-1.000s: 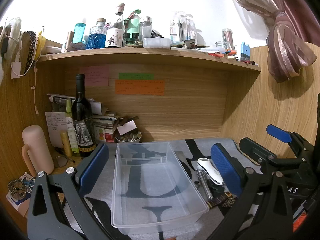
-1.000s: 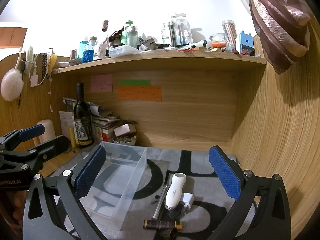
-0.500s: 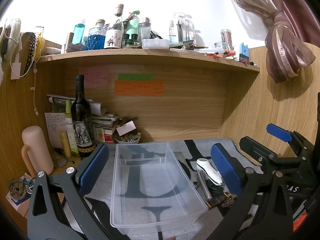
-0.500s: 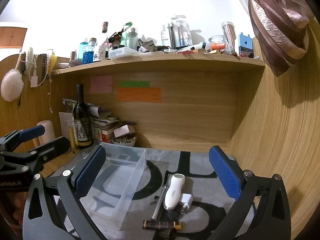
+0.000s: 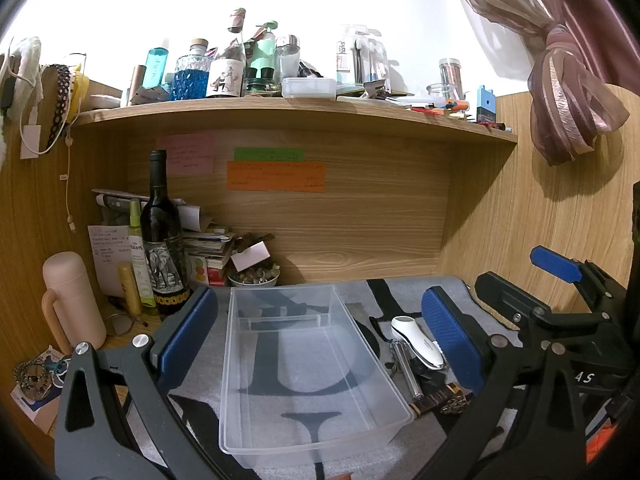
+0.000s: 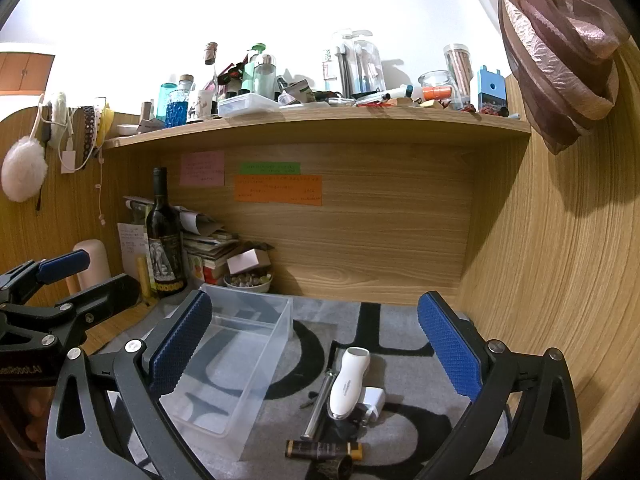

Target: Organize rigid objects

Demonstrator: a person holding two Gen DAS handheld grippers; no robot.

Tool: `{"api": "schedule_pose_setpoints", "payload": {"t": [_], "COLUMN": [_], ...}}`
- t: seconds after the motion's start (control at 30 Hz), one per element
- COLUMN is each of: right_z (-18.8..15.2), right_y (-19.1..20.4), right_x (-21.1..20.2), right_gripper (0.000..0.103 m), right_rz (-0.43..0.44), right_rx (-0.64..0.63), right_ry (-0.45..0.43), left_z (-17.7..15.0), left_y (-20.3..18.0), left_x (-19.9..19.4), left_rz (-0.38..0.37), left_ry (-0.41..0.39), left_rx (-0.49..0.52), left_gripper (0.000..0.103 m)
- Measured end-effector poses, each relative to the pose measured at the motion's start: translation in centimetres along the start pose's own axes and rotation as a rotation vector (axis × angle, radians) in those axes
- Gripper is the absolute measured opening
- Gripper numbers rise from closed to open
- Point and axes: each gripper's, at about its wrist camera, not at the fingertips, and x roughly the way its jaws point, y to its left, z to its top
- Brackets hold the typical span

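From the left wrist, the left tongs (image 5: 320, 332) gaped apart over a clear rectangular plastic bin (image 5: 308, 368) on the table's grey lettered mat (image 5: 400, 292).

From the right wrist, the right tongs (image 6: 316, 348) stood apart above a white oblong handheld device (image 6: 347, 384), perhaps a shaver, just right of that bin (image 6: 236, 356).

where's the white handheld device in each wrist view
Left wrist: the white device lies right of the clear bin, just inside the gripper's right finger.
Right wrist: the device lies low at centre, right of the bin, beside a white plug.
Shared landmark: the wine bottle at back left.
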Motion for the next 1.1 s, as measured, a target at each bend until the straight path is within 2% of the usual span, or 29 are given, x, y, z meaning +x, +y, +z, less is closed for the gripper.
{"api": "schedule_pose_setpoints", "payload": {"t": [0.27,0.4,0.5,0.7,0.77,0.8,0.9,1.1], "right_z": [0.0,-0.4,-1.0,-2.3,-2.7,-2.9,-3.5,-4.8], "right_y": [0.1,0.0,-0.6,-2.9,-3.7,-4.0,-4.9,-6.1], "right_x": [0.3,1.1,2.2,4.6,5.5,5.8,7.1,9.3], "right_gripper": [0.103,0.103,0.103,0.103,0.103,0.103,0.103,0.102], "right_rz": [0.002,-0.010,-0.027,-0.078,-0.091,-0.100,-0.122,-0.141], "right_rx": [-0.011,-0.027,-0.021,0.010,0.023,0.027,0.029,0.044], "right_ry": [0.009,0.031,0.074,0.167,0.204,0.221,0.271,0.381], "left_z": [-0.1,-0.2,-0.4,-2.1,-3.0,-3.4,-4.5,-5.8], "left_y": [0.1,1.0,2.4,6.5,7.6,8.0,9.1,10.3], "left_x": [0.2,1.0,2.4,6.6,8.0,8.7,10.2,12.3], "left_rz": [-0.007,-0.034,-0.021,-0.002,0.020,0.029,0.022,-0.020], "left_ry": [0.009,0.043,0.103,0.303,0.367,0.402,0.472,0.595], "left_rx": [-0.003,-0.017,-0.023,-0.061,-0.057,-0.052,-0.063,-0.085], "left_gripper": [0.103,0.103,0.103,0.102,0.091,0.081,0.073,0.045]}}
